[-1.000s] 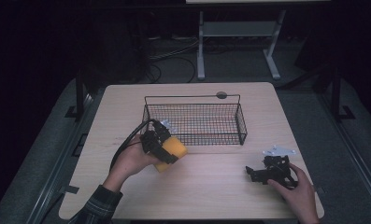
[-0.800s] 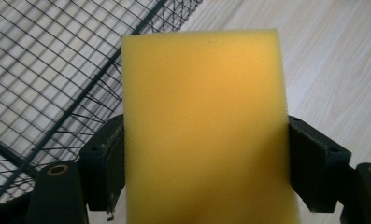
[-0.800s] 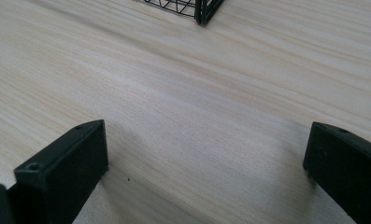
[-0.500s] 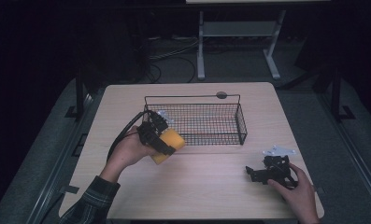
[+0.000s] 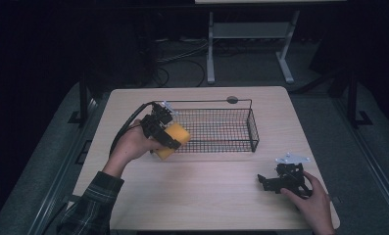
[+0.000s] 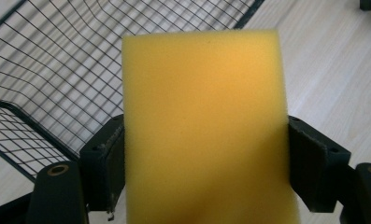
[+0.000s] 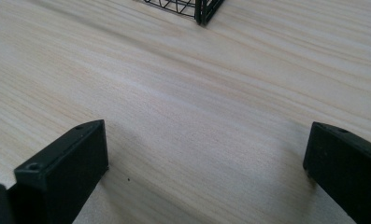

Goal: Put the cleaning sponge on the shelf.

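Note:
A yellow sponge [image 5: 172, 139] is clamped between the jaws of my left gripper [image 5: 168, 138], held in the air at the near-left corner of the black wire basket [image 5: 253, 128]. Seen from the left gripper view, the sponge [image 6: 204, 126] fills the space between both pads, with the basket's mesh [image 6: 43, 79] behind and below it. My right gripper [image 5: 270, 184] rests low on the table at the front right, a hand on it. Its jaws stand wide apart over bare wood in the right gripper view [image 7: 206, 172], holding nothing.
The light wood table [image 5: 206, 205] has rounded corners and dark floor around it. A small round dark disc [image 5: 232, 99] lies behind the basket. A corner of the basket [image 7: 203, 10] shows at the top of the right gripper view.
My left gripper has carried the sponge up and away from me, from in front of the basket to its near-left corner. The right gripper has stayed in place.

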